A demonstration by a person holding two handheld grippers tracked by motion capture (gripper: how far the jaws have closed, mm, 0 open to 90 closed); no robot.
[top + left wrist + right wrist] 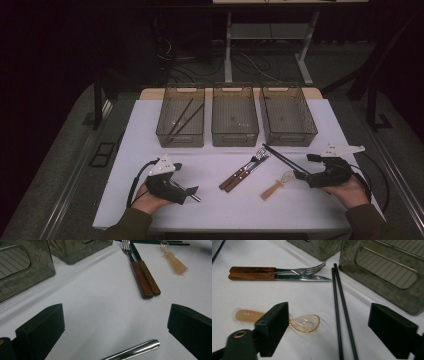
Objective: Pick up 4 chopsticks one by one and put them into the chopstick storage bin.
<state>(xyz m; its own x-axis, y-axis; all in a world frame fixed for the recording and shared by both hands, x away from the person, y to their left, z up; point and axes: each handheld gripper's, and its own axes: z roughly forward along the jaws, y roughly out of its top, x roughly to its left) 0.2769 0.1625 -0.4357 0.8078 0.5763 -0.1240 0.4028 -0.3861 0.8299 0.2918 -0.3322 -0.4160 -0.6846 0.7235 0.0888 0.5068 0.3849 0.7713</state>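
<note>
The right gripper is held low over the white table, jaws spread wide and gripping nothing. Between them run two black chopsticks, lying side by side on the cloth; a small clear spoon with a tan handle sits just beside the near jaw. Farther out lie a fork and a knife with wooden handles, touching along their length.

The left gripper, resting in the person's hand at the table's near edge, is also wide open and empty; a shiny metal rod lies between its jaws. Three grey bins stand beyond.
</note>
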